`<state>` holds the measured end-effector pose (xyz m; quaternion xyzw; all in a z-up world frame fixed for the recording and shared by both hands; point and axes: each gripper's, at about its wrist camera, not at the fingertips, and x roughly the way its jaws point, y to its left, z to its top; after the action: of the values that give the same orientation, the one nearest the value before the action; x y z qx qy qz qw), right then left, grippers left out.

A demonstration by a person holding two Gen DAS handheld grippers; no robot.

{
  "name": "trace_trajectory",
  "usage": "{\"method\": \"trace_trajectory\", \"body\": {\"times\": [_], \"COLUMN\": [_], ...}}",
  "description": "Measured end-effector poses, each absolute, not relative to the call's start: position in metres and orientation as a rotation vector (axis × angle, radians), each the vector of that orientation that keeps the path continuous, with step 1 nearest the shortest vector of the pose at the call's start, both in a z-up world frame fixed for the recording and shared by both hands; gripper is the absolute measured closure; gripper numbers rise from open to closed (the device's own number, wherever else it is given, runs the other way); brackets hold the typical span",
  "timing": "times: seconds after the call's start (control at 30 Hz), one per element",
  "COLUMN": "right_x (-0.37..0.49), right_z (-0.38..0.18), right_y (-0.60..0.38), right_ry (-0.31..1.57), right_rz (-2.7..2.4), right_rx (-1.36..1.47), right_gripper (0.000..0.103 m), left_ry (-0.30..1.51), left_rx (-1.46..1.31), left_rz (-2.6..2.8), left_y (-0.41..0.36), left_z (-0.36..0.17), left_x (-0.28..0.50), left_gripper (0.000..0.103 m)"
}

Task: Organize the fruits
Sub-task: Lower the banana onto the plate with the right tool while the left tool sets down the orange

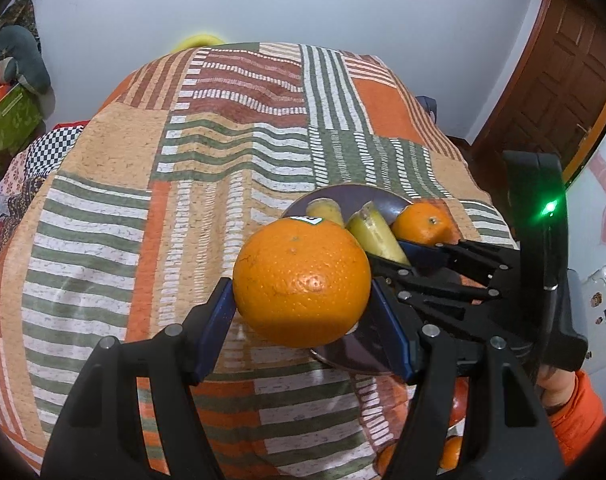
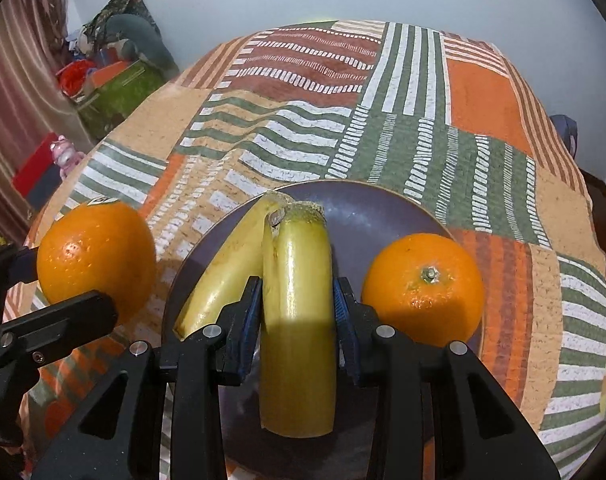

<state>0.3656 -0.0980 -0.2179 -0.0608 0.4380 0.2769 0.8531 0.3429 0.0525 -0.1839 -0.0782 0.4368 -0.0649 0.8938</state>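
My left gripper point(image 1: 303, 300) is shut on a large orange point(image 1: 302, 282) with a sticker and holds it just left of a dark purple plate point(image 1: 355, 196); it also shows in the right wrist view point(image 2: 97, 258). My right gripper point(image 2: 297, 304) is shut on a yellow banana point(image 2: 297, 320) above the plate point(image 2: 367, 216). A second banana point(image 2: 227, 276) joined to it lies to its left. A smaller orange point(image 2: 423, 290) sits on the plate's right side, also in the left wrist view point(image 1: 421, 222).
A patchwork striped cloth point(image 2: 343, 120) covers the table. More orange fruit point(image 1: 451, 452) shows at the bottom right of the left wrist view. Boxes and clutter point(image 2: 115, 76) stand beyond the table's far left. A wooden door point(image 1: 563, 80) is at the right.
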Motion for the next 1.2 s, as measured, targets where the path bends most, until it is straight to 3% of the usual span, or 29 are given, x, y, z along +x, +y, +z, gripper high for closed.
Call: {"method": "trace_trajectory", "body": {"times": [0.57,1.2], "right_x": [0.337,0.342], "right_z": [-0.177,-0.185], "right_y": [-0.171,-0.223], "right_ry": [0.795,0.784], "right_rz": [0.508,0.463], "right_rx": [-0.125,-0.031], "right_gripper": [0.069,0.065], "left_ry": [0.950,0.971], "left_rx": [-0.129,-0.020], "left_rz": [-0.196,-0.251], "left_y": [0.004,-0.069], "left_z": [-0.182,-0.193], "left_x": [0.365,0.379], "left_gripper": [0.036,0.036]}}
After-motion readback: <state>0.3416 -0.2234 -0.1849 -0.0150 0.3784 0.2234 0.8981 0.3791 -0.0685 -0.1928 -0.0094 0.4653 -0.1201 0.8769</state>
